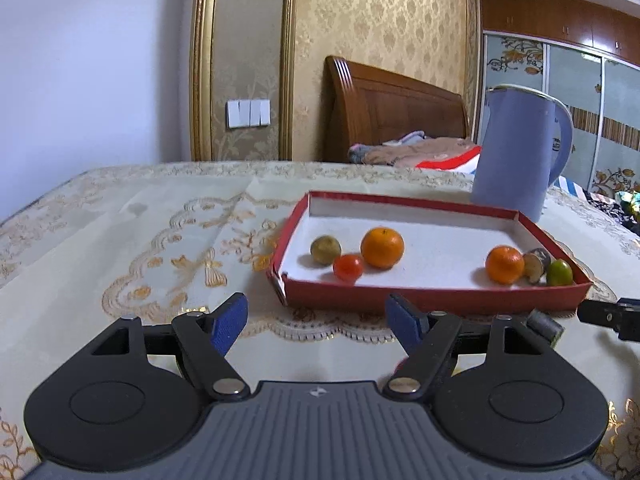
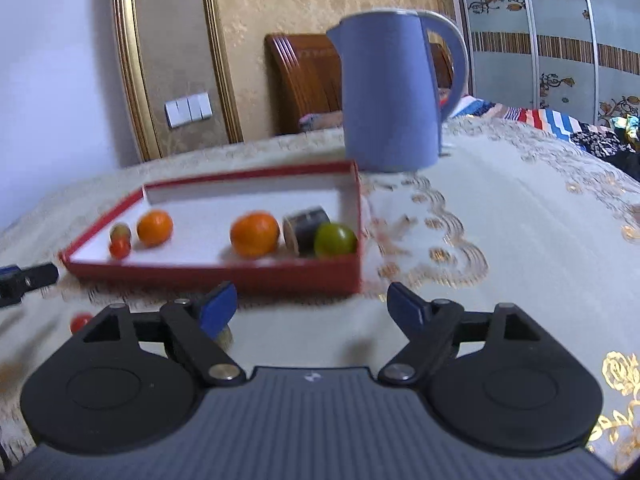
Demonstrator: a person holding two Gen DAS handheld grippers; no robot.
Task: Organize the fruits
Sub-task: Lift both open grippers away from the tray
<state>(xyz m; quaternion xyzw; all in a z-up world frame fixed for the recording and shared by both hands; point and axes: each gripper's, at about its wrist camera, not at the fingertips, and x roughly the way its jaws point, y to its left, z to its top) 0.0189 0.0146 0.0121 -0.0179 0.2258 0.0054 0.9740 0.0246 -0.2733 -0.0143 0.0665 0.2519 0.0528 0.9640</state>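
A red-walled tray (image 1: 432, 298) with a white floor holds several fruits: a brownish fruit (image 1: 325, 249), a small red one (image 1: 348, 267), two oranges (image 1: 382, 247) (image 1: 505, 264), a dark cut piece (image 1: 536, 265) and a green fruit (image 1: 559, 273). My left gripper (image 1: 316, 322) is open and empty in front of the tray. My right gripper (image 2: 312, 307) is open and empty before the tray (image 2: 224, 274). A small red fruit (image 2: 80, 322) lies on the cloth left of it, and something round (image 2: 224, 338) sits under its left finger.
A blue kettle (image 1: 516, 148) stands behind the tray's right end, also in the right wrist view (image 2: 394, 92). The table has a cream embroidered cloth (image 1: 120, 248). A bed and wardrobe are behind. The right gripper's tip (image 1: 612, 316) shows at the left view's right edge.
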